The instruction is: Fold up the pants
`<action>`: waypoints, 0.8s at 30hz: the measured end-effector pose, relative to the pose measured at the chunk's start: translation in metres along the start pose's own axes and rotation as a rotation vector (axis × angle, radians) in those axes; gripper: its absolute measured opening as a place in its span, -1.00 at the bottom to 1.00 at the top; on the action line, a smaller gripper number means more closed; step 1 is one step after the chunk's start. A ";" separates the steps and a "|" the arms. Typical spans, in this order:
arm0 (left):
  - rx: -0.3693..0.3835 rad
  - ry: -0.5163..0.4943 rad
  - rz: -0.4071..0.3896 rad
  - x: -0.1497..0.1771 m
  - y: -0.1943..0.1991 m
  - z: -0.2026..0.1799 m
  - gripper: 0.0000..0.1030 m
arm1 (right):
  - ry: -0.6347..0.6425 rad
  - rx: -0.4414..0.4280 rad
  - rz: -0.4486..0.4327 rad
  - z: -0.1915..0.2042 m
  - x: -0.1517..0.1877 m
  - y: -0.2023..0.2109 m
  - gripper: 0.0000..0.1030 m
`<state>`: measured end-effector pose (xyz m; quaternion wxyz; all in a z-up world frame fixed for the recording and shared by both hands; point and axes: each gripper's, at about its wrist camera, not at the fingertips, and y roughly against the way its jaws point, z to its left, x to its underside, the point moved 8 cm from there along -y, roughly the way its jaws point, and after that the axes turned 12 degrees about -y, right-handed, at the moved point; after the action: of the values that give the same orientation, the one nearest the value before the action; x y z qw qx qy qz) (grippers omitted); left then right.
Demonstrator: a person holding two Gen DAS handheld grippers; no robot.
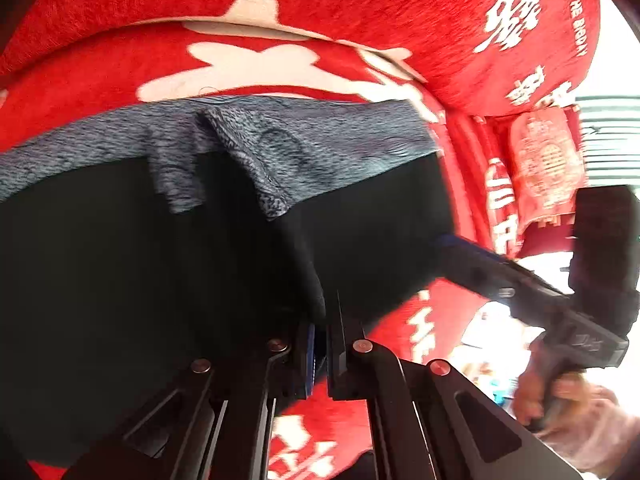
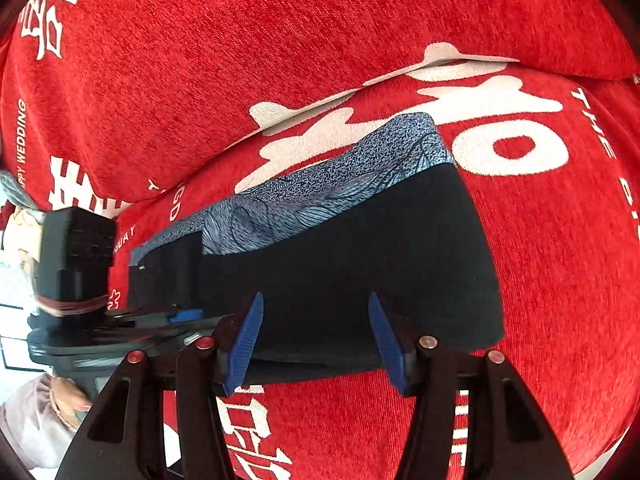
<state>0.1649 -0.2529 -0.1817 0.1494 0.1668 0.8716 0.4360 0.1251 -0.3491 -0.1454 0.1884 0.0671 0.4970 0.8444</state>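
Red plush fabric with big white characters covers the sofa seat point(image 2: 560, 240) and the back cushion point(image 2: 240, 40) behind it, and your pants point(image 2: 360, 248) lie on that seat. They are black, with a grey-blue patterned waistband point(image 2: 320, 196) along the edge nearest the back cushion. In the left wrist view, a flap of this waistband point(image 1: 248, 160) is turned over onto the black cloth.

Your left hand-held gripper point(image 1: 320, 352) is closed at the near edge of the pants, on the side away from the cushion. A fold of black cloth comes down to its tips, and its jaws stand almost together there, so it seems to pinch this fold, but the cloth is too dark to see it clearly between the pads.

Your right hand-held gripper point(image 2: 316, 344) is about half open over the near edge of the pants. Its blue pads point(image 2: 244, 344) stand apart, with black cloth showing between them, and they do not press on it. From the left wrist view the same gripper point(image 1: 460, 248) reaches to the right edge of the pants, and your hand point(image 1: 560, 396) in a pale sleeve holds its grip.

A red patterned cushion point(image 1: 544, 160) stands to the right of the pants.
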 end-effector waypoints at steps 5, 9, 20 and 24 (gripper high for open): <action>-0.035 -0.028 -0.056 0.011 0.022 -0.001 -0.92 | 0.013 -0.014 0.003 0.005 0.005 0.011 0.13; -0.039 0.005 -0.025 0.023 0.005 0.012 -0.92 | 0.016 -0.002 0.033 0.003 0.014 0.001 0.13; -0.056 0.045 -0.046 0.021 0.010 0.008 -0.91 | 0.094 0.080 -0.056 0.008 -0.056 0.002 -0.60; -0.112 0.051 -0.021 0.021 0.015 0.006 -0.68 | 0.042 0.126 0.032 -0.006 -0.076 -0.046 -0.60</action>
<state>0.1507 -0.2312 -0.1760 0.1406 0.1379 0.8511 0.4867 0.2046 -0.3629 -0.1826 0.1598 0.0689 0.5519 0.8156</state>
